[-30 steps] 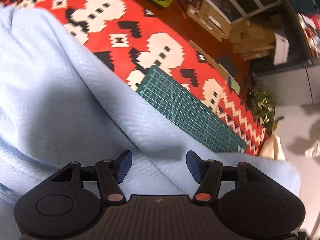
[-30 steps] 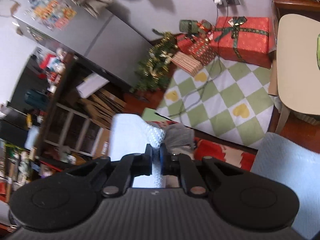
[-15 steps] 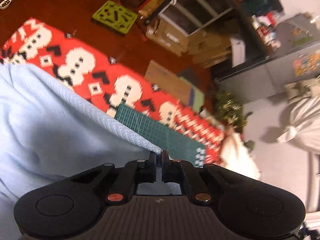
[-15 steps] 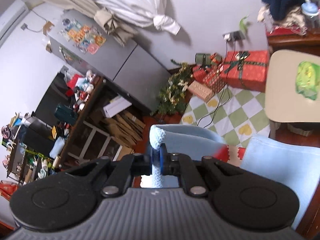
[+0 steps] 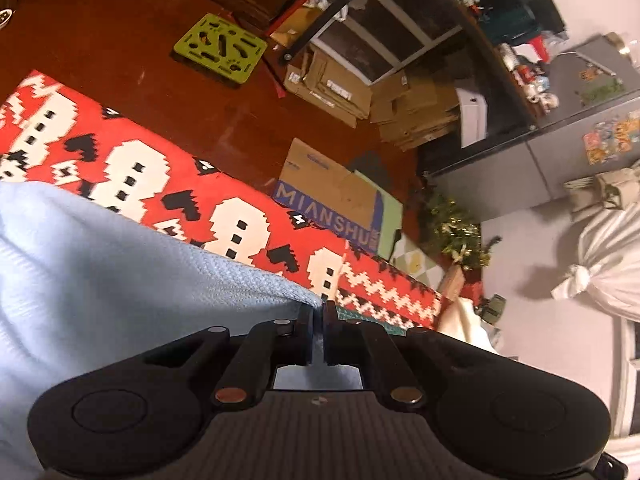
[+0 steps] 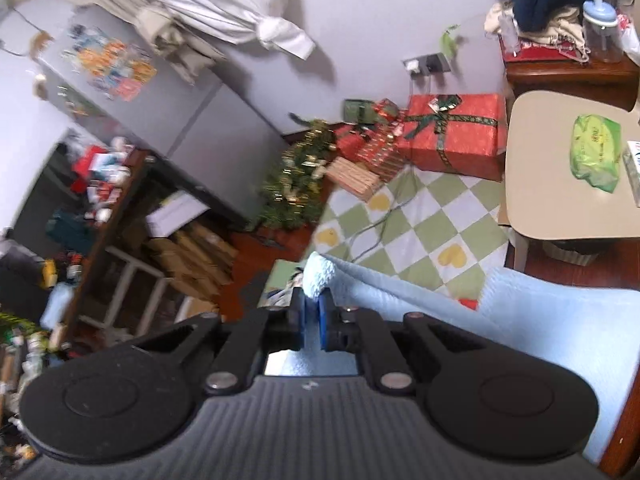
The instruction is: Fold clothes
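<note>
A light blue knitted garment (image 5: 100,280) hangs lifted over the red patterned rug (image 5: 132,168). My left gripper (image 5: 319,312) is shut on its edge, and the cloth drapes away to the left of the fingers. In the right wrist view the same light blue garment (image 6: 540,320) spreads out to the right. My right gripper (image 6: 311,304) is shut on a bunched corner of it, which sticks up above the blue pads (image 6: 325,320). Both grippers point downward, well above the floor.
A green cutting mat (image 5: 348,314) peeks out behind the left fingers. Cardboard boxes (image 5: 332,196), a shelf (image 5: 380,48) and a lime perforated board (image 5: 220,50) lie beyond the rug. On the right are wrapped gifts (image 6: 452,136), a small tree (image 6: 296,176), a checked mat (image 6: 420,228) and a beige table (image 6: 560,172).
My left gripper went from open over the cloth to shut on its edge, then rose. The right gripper stayed shut on the corner and lifted it; both views now show more of the room.
</note>
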`<action>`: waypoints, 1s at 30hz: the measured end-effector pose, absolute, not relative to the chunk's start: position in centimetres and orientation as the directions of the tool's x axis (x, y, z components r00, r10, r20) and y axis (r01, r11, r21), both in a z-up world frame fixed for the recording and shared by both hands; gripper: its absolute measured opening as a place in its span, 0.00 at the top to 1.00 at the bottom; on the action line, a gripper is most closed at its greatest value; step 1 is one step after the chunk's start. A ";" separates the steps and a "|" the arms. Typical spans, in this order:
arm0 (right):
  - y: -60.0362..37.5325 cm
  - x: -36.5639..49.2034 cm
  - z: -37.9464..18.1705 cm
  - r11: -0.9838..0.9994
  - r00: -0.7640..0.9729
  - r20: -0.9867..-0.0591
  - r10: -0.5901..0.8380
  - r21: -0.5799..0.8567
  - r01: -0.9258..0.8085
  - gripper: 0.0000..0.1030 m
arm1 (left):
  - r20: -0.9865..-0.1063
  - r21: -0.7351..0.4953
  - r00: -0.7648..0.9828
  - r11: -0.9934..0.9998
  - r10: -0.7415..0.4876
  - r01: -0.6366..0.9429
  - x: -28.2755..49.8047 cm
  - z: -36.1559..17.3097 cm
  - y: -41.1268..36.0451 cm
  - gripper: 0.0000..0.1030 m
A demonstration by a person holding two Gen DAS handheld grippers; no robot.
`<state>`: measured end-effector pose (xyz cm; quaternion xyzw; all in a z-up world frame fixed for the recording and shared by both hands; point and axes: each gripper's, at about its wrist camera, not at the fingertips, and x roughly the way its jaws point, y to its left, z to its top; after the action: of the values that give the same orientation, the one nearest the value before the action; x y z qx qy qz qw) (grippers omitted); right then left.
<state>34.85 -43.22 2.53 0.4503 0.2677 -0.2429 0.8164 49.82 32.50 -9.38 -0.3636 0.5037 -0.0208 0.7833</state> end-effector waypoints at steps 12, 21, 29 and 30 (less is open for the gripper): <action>-44.6 59.7 -5.2 0.633 0.684 -0.726 -0.070 0.498 0.593 0.88 | -0.861 -0.470 0.438 0.735 -0.260 -0.488 58.2 -16.0 30.4 0.94; -42.4 63.8 -6.0 0.774 0.684 -0.725 -0.080 0.387 0.501 0.35 | -0.828 -0.470 0.507 0.791 -0.240 -0.393 54.7 -13.0 30.1 0.55; -33.5 57.0 -4.1 0.961 0.713 -0.701 0.002 0.199 0.194 0.11 | -0.836 -0.357 0.522 0.889 -0.166 -0.288 47.5 -10.4 30.6 0.40; -31.8 56.2 -4.3 0.971 0.707 -0.707 0.017 0.180 0.156 0.09 | -0.841 -0.338 0.519 0.898 -0.154 -0.281 46.6 -10.4 30.8 0.39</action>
<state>56.15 -31.80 -4.32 0.1141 0.3810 -0.0379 0.9167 46.61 30.82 -10.39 -0.2223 0.4889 0.0376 0.8427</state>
